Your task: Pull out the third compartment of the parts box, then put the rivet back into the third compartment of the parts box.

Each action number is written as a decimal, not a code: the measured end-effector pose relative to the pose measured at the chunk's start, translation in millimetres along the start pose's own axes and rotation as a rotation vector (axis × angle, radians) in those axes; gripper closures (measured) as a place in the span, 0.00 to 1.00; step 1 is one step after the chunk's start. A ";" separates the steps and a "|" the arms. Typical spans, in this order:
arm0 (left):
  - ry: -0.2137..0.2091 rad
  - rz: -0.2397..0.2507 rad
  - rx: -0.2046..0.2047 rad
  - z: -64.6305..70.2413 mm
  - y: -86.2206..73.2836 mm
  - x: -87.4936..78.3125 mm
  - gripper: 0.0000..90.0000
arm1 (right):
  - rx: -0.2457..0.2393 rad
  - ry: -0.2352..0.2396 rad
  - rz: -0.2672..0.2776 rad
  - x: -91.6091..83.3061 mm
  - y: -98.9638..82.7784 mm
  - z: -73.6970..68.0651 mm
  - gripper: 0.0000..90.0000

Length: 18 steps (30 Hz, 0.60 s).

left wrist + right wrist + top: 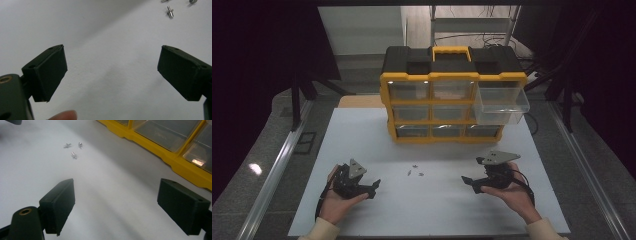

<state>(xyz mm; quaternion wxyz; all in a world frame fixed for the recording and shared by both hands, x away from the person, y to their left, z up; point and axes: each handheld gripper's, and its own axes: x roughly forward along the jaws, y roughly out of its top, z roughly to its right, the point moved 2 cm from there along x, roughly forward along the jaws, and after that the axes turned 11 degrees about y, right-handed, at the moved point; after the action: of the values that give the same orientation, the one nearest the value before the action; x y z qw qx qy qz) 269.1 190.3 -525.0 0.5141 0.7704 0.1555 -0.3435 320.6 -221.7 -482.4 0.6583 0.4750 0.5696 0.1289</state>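
Note:
A yellow and black organizer box point(452, 95) with clear drawers stands at the back of the white table point(362, 135). Its top right drawer point(501, 102) is pulled out. Three small metal screws point(415, 171) lie on the table in front of the box, also seen as screws point(73, 148) in the right gripper view; one screw point(170, 11) lies far ahead of the left jaws. My left gripper point(373, 189) rests near the front left, open and holding nothing. My right gripper point(468, 182) sits at the front right, open and holding nothing. Both point toward the screws.
The box's yellow base and lower drawers point(175, 142) lie ahead and to the right of the right gripper. A metal rail point(282, 155) runs along the left of the table and another rail point(584, 165) along the right. White table surface stretches between the two grippers.

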 end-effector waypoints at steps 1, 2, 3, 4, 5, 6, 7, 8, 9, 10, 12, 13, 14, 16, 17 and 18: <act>0.000 -0.001 0.002 0.0 -0.2 -0.3 0.11 | 0.000 -0.001 -0.001 0.4 -0.1 0.1 0.16; 0.002 -0.001 0.002 -0.1 -0.3 -0.5 0.11 | -0.001 -0.001 -0.001 0.5 -0.3 0.4 0.16; 0.003 -0.001 0.001 0.0 -0.5 -0.8 0.11 | 0.000 0.000 0.000 0.4 -0.5 0.7 0.16; 0.004 0.000 0.000 0.1 -0.9 -0.8 0.11 | 0.002 0.004 0.002 0.0 -0.7 0.9 0.15; 0.006 0.000 0.000 0.1 -1.2 -1.1 0.11 | 0.006 0.010 0.006 -0.3 -0.8 1.1 0.15; 0.006 0.000 -0.001 0.0 -1.3 -1.4 0.11 | 0.007 0.011 0.009 -0.6 -0.6 1.2 0.15; 0.007 0.000 -0.002 0.1 -1.2 -1.6 0.11 | 0.008 0.011 0.012 -0.8 -0.2 1.1 0.15; 0.008 0.001 -0.001 0.2 -0.9 -1.8 0.11 | 0.008 0.014 0.014 -0.9 0.1 1.1 0.15; 0.009 0.001 0.000 0.2 -0.8 -1.9 0.11 | 0.011 0.015 0.015 -0.8 0.5 0.5 0.15; 0.009 0.002 0.001 0.3 -0.6 -2.0 0.11 | 0.011 0.015 0.015 -0.7 0.6 0.2 0.15; 0.010 0.002 0.001 -0.1 -0.4 -2.3 0.11 | 0.012 0.017 0.013 0.1 0.8 -0.2 0.15; 0.009 0.004 -0.001 -0.4 -0.4 -2.3 0.11 | 0.010 0.013 0.010 0.6 0.9 -0.4 0.16; 0.010 0.005 -0.005 -0.9 -0.4 -2.3 0.11 | 0.005 0.013 0.010 1.4 1.0 -0.3 0.16; 0.003 0.011 -0.021 -1.6 0.3 -1.9 0.11 | 0.009 0.020 0.012 2.6 1.9 -1.0 0.16; -0.004 0.014 -0.028 -1.8 0.8 -1.6 0.11 | 0.011 0.020 0.010 3.3 2.6 -1.4 0.16; -0.007 0.016 -0.028 -1.9 1.1 -1.1 0.11 | 0.010 0.018 0.003 3.9 3.2 -1.9 0.16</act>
<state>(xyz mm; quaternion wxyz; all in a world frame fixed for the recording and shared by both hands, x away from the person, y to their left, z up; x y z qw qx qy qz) 269.6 191.7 -523.1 0.5283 0.7631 0.1526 -0.3397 321.4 -216.4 -482.2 0.6506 0.4778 0.5754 0.1315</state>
